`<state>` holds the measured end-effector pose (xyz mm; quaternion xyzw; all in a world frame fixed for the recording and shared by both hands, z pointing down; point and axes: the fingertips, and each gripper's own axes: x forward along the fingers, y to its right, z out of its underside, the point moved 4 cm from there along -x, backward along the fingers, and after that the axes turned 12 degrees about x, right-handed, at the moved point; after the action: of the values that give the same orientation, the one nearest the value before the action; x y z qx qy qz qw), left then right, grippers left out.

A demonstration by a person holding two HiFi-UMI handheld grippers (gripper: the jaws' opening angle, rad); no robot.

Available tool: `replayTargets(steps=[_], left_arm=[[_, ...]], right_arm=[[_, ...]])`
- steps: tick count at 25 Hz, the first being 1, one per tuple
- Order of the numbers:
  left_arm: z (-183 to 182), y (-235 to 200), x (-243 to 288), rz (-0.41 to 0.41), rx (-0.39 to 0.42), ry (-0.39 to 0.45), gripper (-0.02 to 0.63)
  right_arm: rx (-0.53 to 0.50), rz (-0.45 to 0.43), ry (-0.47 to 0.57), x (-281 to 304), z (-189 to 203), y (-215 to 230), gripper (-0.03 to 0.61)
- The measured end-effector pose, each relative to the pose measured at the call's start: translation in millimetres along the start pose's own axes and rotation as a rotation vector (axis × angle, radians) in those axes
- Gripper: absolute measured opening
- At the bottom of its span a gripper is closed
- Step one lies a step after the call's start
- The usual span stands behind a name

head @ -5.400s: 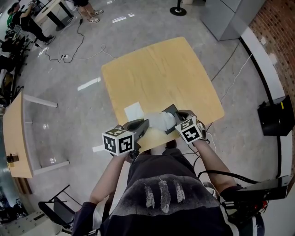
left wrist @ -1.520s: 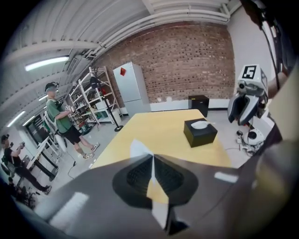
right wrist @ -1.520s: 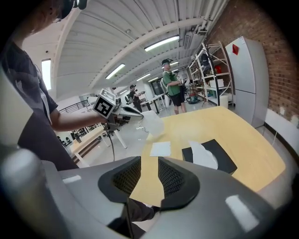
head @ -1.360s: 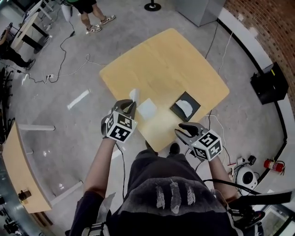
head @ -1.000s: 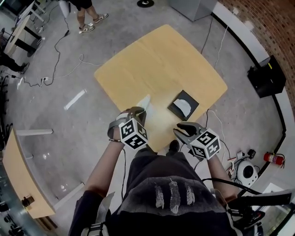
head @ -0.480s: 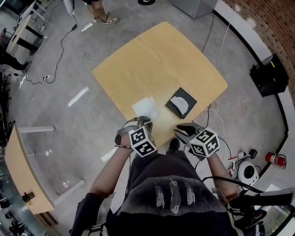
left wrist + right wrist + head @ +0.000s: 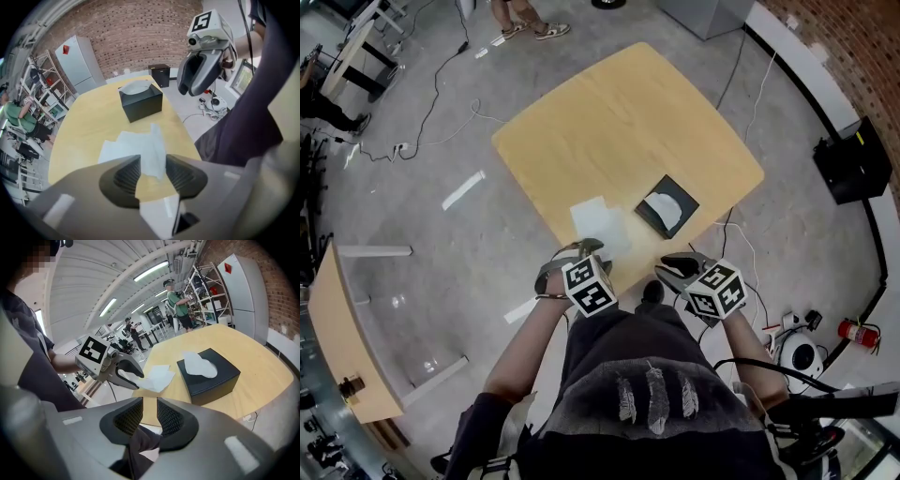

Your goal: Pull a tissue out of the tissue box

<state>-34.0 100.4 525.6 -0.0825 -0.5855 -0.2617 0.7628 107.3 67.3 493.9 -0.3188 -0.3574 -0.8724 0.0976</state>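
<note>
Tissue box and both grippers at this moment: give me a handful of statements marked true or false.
1. The tissue box is black, and a white tissue shows in its top opening. True.
2. The tissue box stands on the floor. False: it stands on the wooden table.
3. A loose tissue lies flat on the table, apart from the box. True.
4. The right gripper is clamped on the box. False: its fingers stand apart with nothing between them, short of the box.
5. The left gripper has its fingers pressed tight together. False: they have just been opening and stand apart, with a tissue between them, not pinched.
</note>
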Motion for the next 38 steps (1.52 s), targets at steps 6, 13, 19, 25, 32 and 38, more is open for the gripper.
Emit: replayTargets(steps=[6,13,19,25,32,38], left_arm=[[3.1,15.3,10.8,0.066,-0.018,0.003,0.184],[2.5,23.5,9.8,0.145,-0.053,0.033,0.364],[12.7,6.3,-1.8,0.119,-0.119,0.073,0.396],[29.9,-35.3,-4.0,0.034,-0.188,0.082,0.371],[29.1,-76.3,14.0,0.016,-0.173,0.075,0.307],[50.1,-80.8,20.9,0.053,-0.018,0.001,0.279]], right_arm=[[-0.001,0.006,-0.018,0.1,6.9,2.5,0.092],[0.008,0.005,-0.033,0.6,13.2,2.7,0.092],[0.022,0.003,-0.032,1.4,14.8,3.8,0.092],[0.022,-0.006,-0.056,9.3,17.0,-3.3,0.092],[-0.024,-0.039,-0.124,27.9,19.5,-17.0,0.092],[-0.043,-0.059,-0.152,41.0,15.9,-25.0,0.092]])
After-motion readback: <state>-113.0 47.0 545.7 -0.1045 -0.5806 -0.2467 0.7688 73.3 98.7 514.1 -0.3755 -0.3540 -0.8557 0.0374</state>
